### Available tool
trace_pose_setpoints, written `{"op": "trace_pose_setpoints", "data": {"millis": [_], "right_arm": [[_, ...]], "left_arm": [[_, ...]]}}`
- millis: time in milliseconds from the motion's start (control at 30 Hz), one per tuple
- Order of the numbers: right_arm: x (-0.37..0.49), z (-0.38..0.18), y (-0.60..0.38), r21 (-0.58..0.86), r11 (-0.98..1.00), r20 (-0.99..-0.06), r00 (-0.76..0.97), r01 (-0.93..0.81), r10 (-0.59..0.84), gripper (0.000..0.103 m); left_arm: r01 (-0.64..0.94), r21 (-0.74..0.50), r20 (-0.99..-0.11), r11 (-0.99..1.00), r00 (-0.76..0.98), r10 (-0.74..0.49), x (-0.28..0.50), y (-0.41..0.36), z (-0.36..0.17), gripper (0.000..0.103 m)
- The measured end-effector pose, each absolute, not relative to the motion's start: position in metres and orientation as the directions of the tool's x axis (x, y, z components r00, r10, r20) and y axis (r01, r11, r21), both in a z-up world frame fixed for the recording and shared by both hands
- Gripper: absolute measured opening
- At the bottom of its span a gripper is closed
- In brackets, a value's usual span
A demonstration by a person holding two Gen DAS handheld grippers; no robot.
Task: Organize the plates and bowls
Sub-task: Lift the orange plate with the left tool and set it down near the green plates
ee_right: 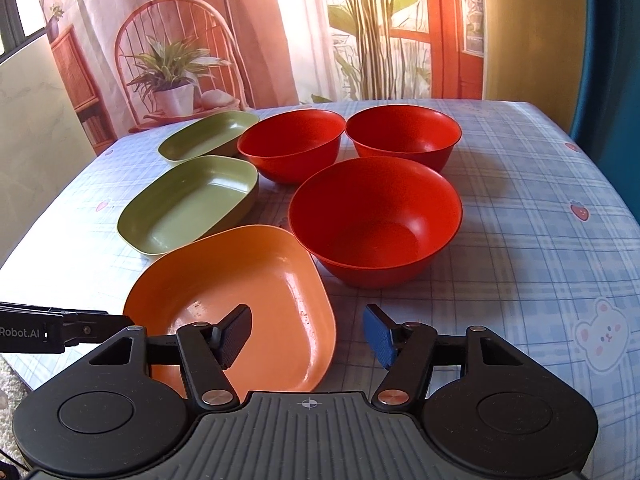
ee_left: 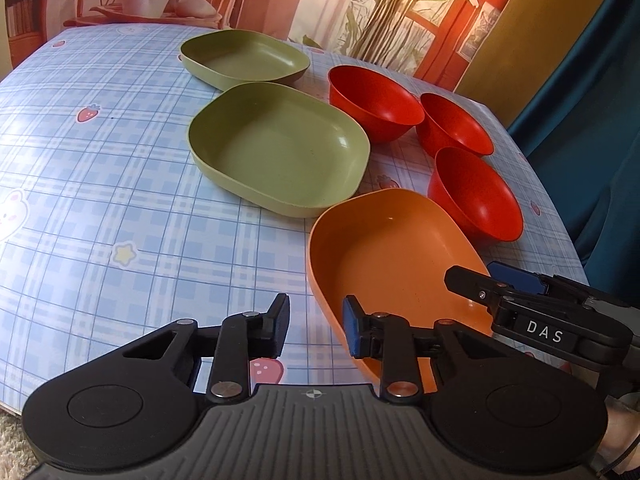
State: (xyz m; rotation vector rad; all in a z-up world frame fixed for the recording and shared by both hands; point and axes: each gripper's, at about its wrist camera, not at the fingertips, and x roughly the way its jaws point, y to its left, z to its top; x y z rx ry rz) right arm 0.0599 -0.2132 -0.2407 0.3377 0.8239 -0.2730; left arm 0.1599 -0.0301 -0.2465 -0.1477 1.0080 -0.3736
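Observation:
An orange plate [ee_left: 392, 256] [ee_right: 240, 280] lies nearest on the table. Behind it lie two green plates, a near one [ee_left: 276, 148] [ee_right: 188, 204] and a far one [ee_left: 244, 58] [ee_right: 206, 136]. Three red bowls stand to their right: near [ee_left: 474, 200] [ee_right: 376, 220], far left [ee_left: 374, 102] [ee_right: 292, 144] and far right [ee_left: 454, 124] [ee_right: 402, 134]. My left gripper [ee_left: 314, 328] is open and straddles the orange plate's left rim. My right gripper [ee_right: 308, 334] is open over the plate's near right rim; it also shows in the left wrist view [ee_left: 496, 280].
The table wears a blue plaid cloth [ee_left: 100, 160] [ee_right: 540, 208] with cartoon prints. A printed backdrop [ee_right: 280, 32] hangs behind the table. A teal curtain [ee_left: 592, 100] hangs at the right. The table's near edge lies just below both grippers.

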Motion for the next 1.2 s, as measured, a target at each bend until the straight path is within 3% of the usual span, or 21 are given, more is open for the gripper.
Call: {"op": "trace_pose_setpoints", "data": {"millis": [133, 200, 267, 867, 1200], "right_arm": [[0.061, -0.244, -0.217, 0.184, 0.914, -0.764, 0.638, 0.361, -0.098, 0.05], [0.06, -0.245, -0.218, 0.194, 0.915, -0.767, 0.636, 0.354, -0.083, 0.036], [0.061, -0.245, -0.216, 0.21, 0.918, -0.773, 0.632, 0.336, -0.054, 0.031], [0.06, -0.22, -0.194, 0.237, 0.932, -0.773, 0.634, 0.273, 0.011, 0.031], [0.092, -0.199, -0.192, 0.298, 0.923, -0.747, 0.662, 0.243, 0.066, 0.031]], "left_arm": [[0.251, -0.318, -0.791, 0.914, 0.46, -0.402, 0.161, -0.03, -0.248, 0.021], [0.259, -0.321, -0.791, 0.911, 0.455, -0.409, 0.161, -0.031, -0.249, 0.021], [0.266, -0.33, -0.789, 0.906, 0.449, -0.419, 0.162, -0.031, -0.248, 0.021], [0.269, -0.293, -0.753, 0.917, 0.526, -0.395, 0.156, -0.012, -0.226, 0.021], [0.326, -0.231, -0.717, 0.917, 0.58, -0.387, 0.198, 0.007, -0.199, 0.023]]}}
